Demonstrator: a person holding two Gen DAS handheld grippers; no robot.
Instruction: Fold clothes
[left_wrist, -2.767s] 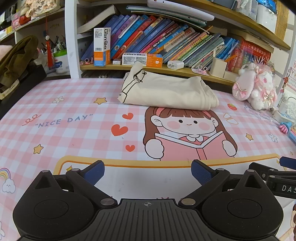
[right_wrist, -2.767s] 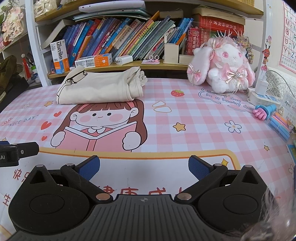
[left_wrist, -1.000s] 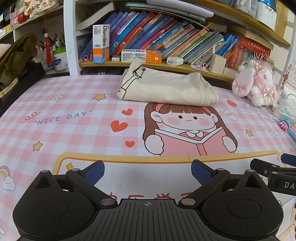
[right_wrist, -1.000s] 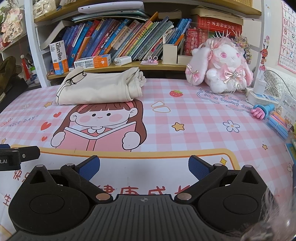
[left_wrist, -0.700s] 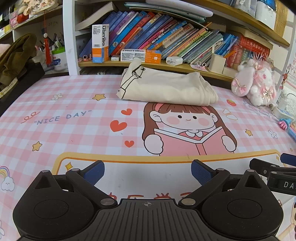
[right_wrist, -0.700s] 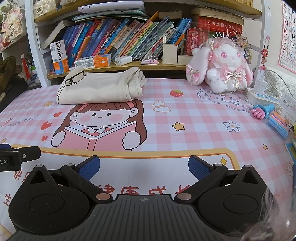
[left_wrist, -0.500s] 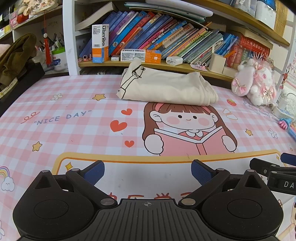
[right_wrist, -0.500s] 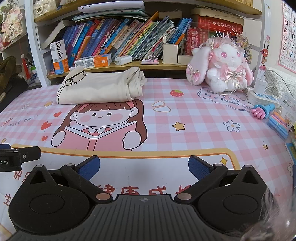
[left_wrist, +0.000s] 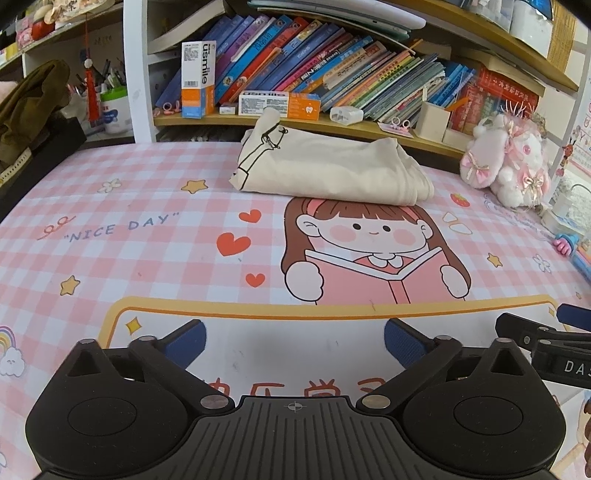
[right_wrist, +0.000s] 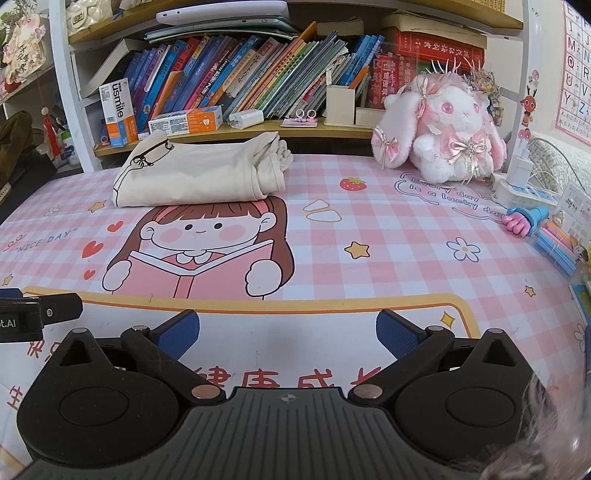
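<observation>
At the surface's (left_wrist: 110, 206) far edge the cream garment (left_wrist: 325, 173) lies folded, both the left tongs (left_wrist: 293, 341) and right tongs (right_wrist: 288, 332) spread empty well short of it, so folding looks finished.

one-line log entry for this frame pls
garment: cream garment folded, far side of pink mat | left hand-held gripper: open, empty | right hand-held gripper: open, empty | contact: none

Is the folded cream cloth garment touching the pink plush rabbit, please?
No, the folded cream cloth garment lies apart from the pink plush rabbit.
</observation>
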